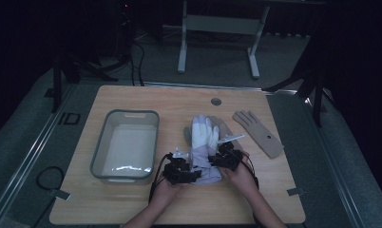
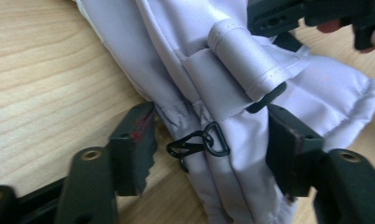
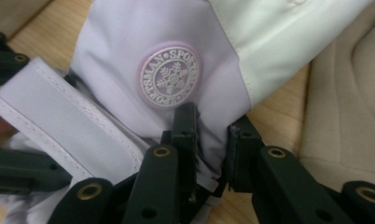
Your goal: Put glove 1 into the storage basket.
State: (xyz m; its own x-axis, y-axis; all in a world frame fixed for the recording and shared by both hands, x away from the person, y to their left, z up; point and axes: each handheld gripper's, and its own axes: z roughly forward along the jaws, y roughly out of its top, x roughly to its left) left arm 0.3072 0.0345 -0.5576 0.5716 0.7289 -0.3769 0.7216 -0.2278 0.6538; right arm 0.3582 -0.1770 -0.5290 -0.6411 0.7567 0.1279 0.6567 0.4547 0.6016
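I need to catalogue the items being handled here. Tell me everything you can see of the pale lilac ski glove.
The ski glove is pale lilac with white fingers, of smooth padded fabric, lying flat mid-table with fingers pointing away from the person, partly over a beige glove. It bears a round snowflake badge, a wrist strap and a black clip at the cuff. The right hand-held gripper pinches its cuff fabric; the left hand-held gripper straddles the cuff's other edge, its pads close against the fabric.

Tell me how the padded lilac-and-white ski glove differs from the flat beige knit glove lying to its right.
The padded lilac-and-white ski glove is thick and puffy; the flat beige knit glove is thin. The ski glove has both grippers at its cuff, the right gripper pinching the fabric; the beige glove lies untouched. The ski glove bears a round snowflake badge; the beige glove looks plain. Both rest on the wooden table, fingers pointing away.
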